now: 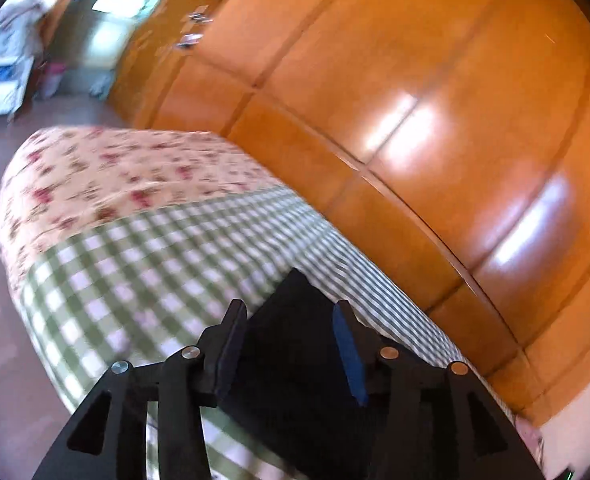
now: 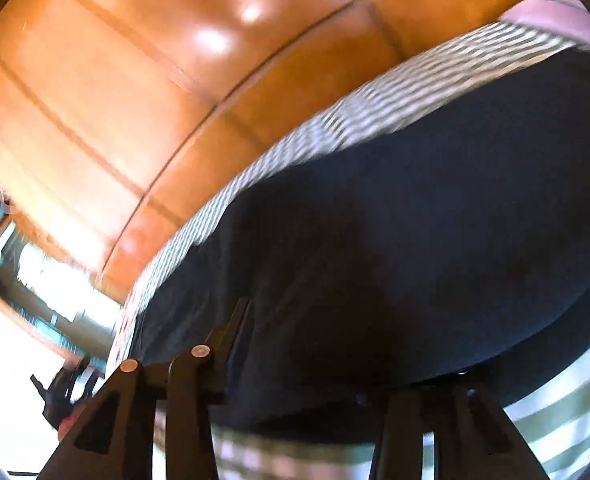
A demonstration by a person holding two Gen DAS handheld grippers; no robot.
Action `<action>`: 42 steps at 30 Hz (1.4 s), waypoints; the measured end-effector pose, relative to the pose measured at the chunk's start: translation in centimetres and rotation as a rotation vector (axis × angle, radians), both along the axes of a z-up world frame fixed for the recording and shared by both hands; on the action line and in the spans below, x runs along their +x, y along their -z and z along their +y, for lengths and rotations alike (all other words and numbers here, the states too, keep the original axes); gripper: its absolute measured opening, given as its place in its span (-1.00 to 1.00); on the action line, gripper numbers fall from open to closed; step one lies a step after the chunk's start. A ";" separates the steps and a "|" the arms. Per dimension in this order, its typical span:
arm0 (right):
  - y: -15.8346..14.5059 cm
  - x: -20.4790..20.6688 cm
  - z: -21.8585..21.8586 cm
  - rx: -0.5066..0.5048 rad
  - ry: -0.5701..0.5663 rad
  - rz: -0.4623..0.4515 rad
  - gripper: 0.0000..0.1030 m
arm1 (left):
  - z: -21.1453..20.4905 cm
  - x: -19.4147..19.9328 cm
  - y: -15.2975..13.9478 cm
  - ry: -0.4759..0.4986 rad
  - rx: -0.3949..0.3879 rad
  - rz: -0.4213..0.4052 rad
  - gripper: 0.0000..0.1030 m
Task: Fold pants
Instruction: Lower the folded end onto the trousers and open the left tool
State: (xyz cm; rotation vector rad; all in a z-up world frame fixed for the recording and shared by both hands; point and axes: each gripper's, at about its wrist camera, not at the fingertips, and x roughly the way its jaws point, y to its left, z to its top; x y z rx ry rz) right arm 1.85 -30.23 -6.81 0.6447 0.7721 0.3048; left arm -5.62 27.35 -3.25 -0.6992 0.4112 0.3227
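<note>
The pants [image 2: 435,220] were dark navy, almost black, and lay on a green-and-white checked bedcover [image 1: 143,272]. In the right wrist view they spread as a wide, smooth, dark sheet across most of the picture, their far edge running along a strip of the checked cloth, with faint creases near the lower left. In the left wrist view only a pointed corner of them showed, rising between the fingers.

The left gripper [image 1: 291,320] stood with its jaws apart, the corner of cloth between them but the pads not pressing on it. The right gripper [image 2: 315,344] hung low over the dark fabric; one finger showed, the other was lost against the cloth, so I could not tell its state.

Beyond lay a floral-print quilt [image 1: 107,172], and glossy orange-brown wooden wardrobe panels [image 1: 435,100] ran alongside the bed.
</note>
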 end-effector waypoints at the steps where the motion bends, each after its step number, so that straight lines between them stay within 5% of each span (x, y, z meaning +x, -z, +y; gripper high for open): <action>1: 0.0 0.3 -1.4 0.010 0.035 0.007 -0.18 | -1.2 0.8 0.0 0.050 0.012 0.008 -0.10; 8: 0.3 0.6 -10.2 0.070 0.256 0.021 -0.18 | -10.0 6.1 1.9 0.388 0.039 0.070 -0.10; 17: 1.2 1.6 -19.2 0.124 0.465 0.040 -0.18 | -18.7 12.1 3.7 0.632 0.055 0.168 -0.08; 19: 1.5 2.0 -20.4 0.164 0.489 0.042 -0.27 | -19.9 13.2 3.9 0.652 0.066 0.193 -0.07; 21: 1.7 2.5 -21.4 0.193 0.479 0.042 -0.83 | -21.3 14.4 4.0 0.668 0.078 0.214 -0.07; 24: 0.0 2.4 -20.6 0.157 0.462 0.000 -0.83 | -22.6 15.8 4.0 0.688 0.089 0.232 -0.05; 27: -2.9 1.6 -19.4 0.015 0.428 -0.071 -0.83 | -23.6 16.4 4.7 0.698 0.089 0.266 0.10; 30: -2.8 1.4 -19.4 -0.044 0.426 -0.065 -0.83 | -24.3 16.7 5.0 0.709 0.092 0.282 0.10; 37: 2.8 0.4 -20.9 0.037 0.483 0.087 -0.84 | -25.3 16.7 5.1 0.730 0.150 0.303 0.10; 40: 2.4 -0.2 -21.5 0.104 0.529 0.092 -0.71 | -25.1 16.8 4.8 0.732 0.119 0.321 0.11; 42: 0.9 -0.8 -21.3 0.040 0.583 0.094 -0.65 | -24.4 16.9 4.2 0.722 0.059 0.323 0.11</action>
